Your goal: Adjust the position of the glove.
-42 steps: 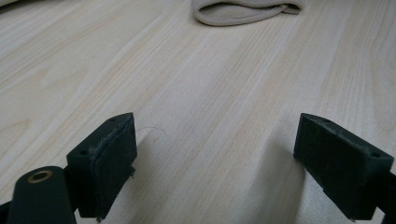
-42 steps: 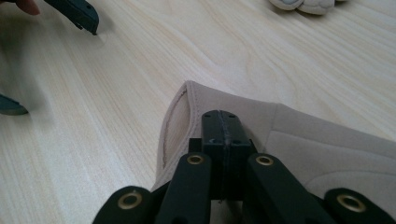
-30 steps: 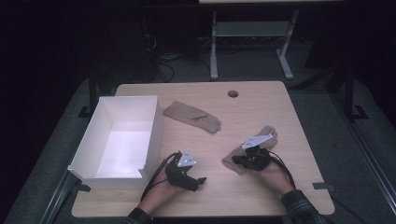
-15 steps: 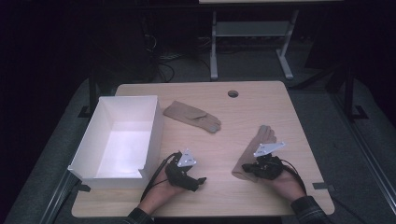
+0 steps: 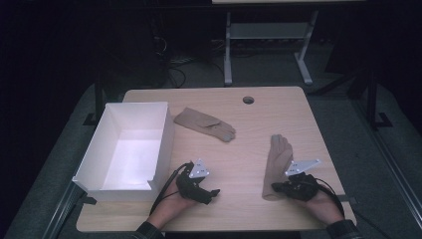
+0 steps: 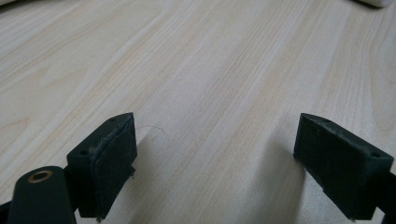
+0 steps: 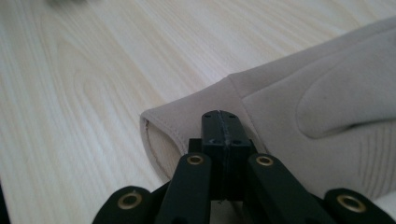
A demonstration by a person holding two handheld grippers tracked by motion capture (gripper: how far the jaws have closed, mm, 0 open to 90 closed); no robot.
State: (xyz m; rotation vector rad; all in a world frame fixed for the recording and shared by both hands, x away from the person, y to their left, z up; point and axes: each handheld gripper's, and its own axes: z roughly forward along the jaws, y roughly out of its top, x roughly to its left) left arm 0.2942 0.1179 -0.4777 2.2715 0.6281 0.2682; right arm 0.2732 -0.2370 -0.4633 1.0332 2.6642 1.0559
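The right gripper has its jaws clamped on the cuff edge of the near glove, which lies flat at about 4 o'clock on the table, a hold suited to dragging or lifting it, probably toward the white box at 9 o'clock. The left gripper rests idle at 6 o'clock, jaws wide apart over bare wood, while a second glove waits near 12 o'clock. Whether the pads pinch one cuff layer or both is hard to make out in the right gripper view.
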